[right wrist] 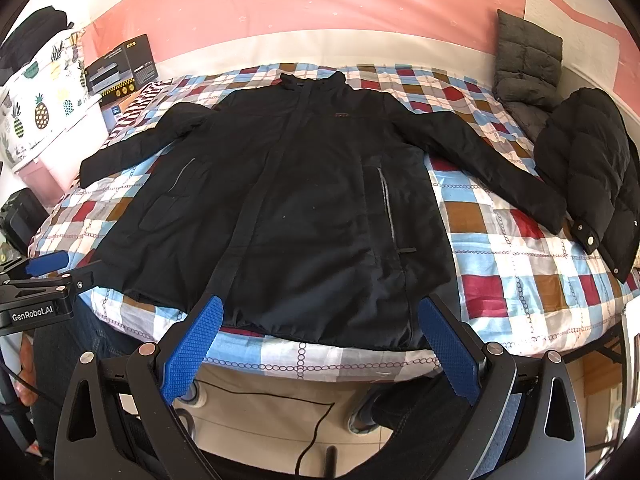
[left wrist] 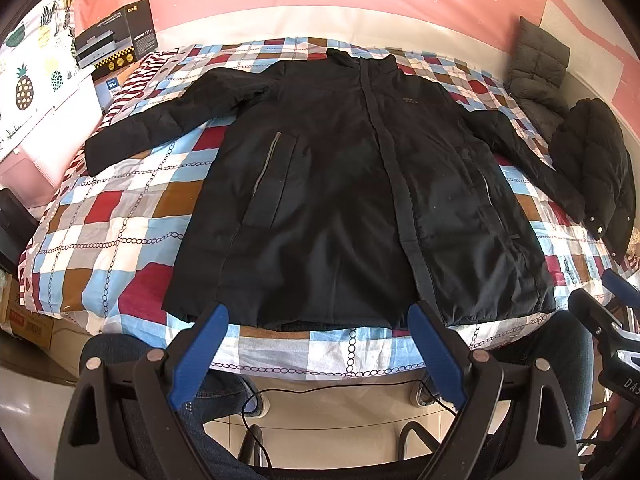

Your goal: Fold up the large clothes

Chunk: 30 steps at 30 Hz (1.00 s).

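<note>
A large black jacket (left wrist: 340,184) lies flat, front up, on the checked bedspread (left wrist: 120,208), sleeves spread to both sides, hem toward me. It fills the middle of the right wrist view too (right wrist: 304,208). My left gripper (left wrist: 318,312) is open and empty, its blue pads just short of the hem. My right gripper (right wrist: 320,304) is open and empty, near the hem's right half. The right gripper's edge shows at the far right of the left wrist view (left wrist: 608,312); the left gripper shows at the left of the right wrist view (right wrist: 44,268).
A black puffer jacket (right wrist: 592,176) lies bunched on the bed's right side, touching the right sleeve's cuff. A grey quilted cushion (right wrist: 524,64) leans on the pink wall. Boxes (left wrist: 116,36) and a pineapple-print cover (left wrist: 28,80) stand at the left. A cable (right wrist: 316,424) lies on the floor.
</note>
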Tool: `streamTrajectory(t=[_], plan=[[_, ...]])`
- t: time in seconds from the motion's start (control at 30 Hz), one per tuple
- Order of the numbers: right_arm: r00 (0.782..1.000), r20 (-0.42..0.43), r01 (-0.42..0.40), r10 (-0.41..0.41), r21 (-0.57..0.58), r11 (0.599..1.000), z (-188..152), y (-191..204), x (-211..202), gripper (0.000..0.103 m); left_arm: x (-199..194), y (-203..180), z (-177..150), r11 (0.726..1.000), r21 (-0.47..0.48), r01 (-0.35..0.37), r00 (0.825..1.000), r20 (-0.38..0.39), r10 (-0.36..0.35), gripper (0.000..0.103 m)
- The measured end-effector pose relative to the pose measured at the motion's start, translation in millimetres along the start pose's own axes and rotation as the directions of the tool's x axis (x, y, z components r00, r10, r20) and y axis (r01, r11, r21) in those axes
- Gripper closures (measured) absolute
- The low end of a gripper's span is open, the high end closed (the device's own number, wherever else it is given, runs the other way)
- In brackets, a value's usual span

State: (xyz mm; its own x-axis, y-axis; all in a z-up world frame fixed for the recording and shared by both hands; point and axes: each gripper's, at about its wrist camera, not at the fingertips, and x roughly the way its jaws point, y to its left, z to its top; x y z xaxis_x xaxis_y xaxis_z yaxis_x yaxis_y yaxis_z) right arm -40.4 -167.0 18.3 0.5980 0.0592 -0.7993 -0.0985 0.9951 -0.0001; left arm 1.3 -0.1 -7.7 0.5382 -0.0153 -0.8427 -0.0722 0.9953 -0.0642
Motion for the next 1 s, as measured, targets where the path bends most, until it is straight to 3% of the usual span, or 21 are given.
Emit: streamTrajectory(t=[0.63,1.0], plan=[[0.999,0.013,-0.048,0.049,-0.025,0.999,17,12,15,0.005,19,16,11,0.997,0.028,-0.074,0.997,0.012,0.073,0.010],[0.997,-0.013,-0.075,0.075,-0.099,0.992,56,33,64,0.005,66,64,44,0.994,-0.051,-0.093,0.994,-0.055,0.090,0.010]])
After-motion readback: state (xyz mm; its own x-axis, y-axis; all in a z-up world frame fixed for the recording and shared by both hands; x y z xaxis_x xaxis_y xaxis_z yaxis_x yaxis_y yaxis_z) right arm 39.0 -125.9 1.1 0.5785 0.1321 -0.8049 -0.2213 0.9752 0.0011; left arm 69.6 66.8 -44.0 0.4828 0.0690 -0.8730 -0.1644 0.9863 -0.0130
